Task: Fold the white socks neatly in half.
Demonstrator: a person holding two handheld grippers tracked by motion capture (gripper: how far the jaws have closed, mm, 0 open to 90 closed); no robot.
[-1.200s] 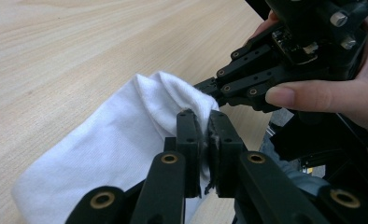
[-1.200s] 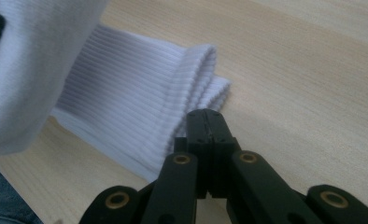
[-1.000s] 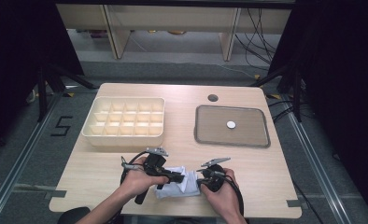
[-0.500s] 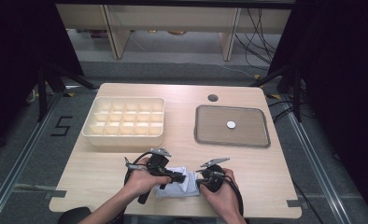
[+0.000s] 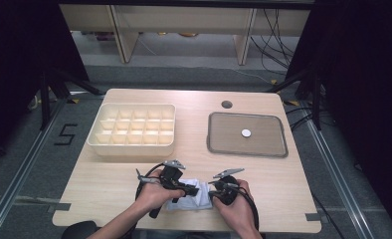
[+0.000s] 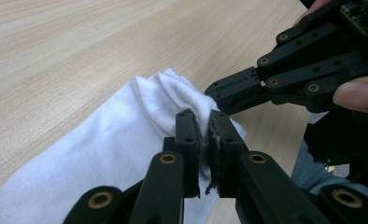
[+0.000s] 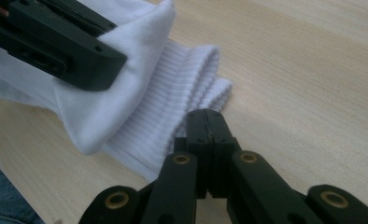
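High view: a wooden table (image 5: 109, 184) carries a cream compartment tray (image 5: 133, 130) at the left rear and a flat grey tray (image 5: 247, 135) at the right rear, with a small white disc (image 5: 246, 133) lying on its middle. A dark round hole (image 5: 227, 104) sits in the tabletop behind the grey tray. Close to the near edge lies a white sock (image 5: 191, 195), between the two hands. The left gripper (image 5: 190, 189) reaches onto the sock from its left; the right gripper (image 5: 215, 191) meets it from the right. The middle band of the table, between the trays and the hands, lies open, as do both near corners.

Left gripper view: the jaws of the left gripper (image 6: 204, 135) stand nearly together, pinching a raised fold of the sock (image 6: 102, 154). The right gripper (image 6: 222, 91) touches the same end of the cloth from the upper right. Bare wood stretches away beyond the sock.

Right gripper view: the jaws of the right gripper (image 7: 208, 122) are pressed together at the ribbed cuff of the sock (image 7: 163, 105); whether cloth is caught between them I cannot tell. The left gripper (image 7: 105, 60) holds a lifted flap at the upper left. Open tabletop lies to the right, and the table's edge runs along the lower left.
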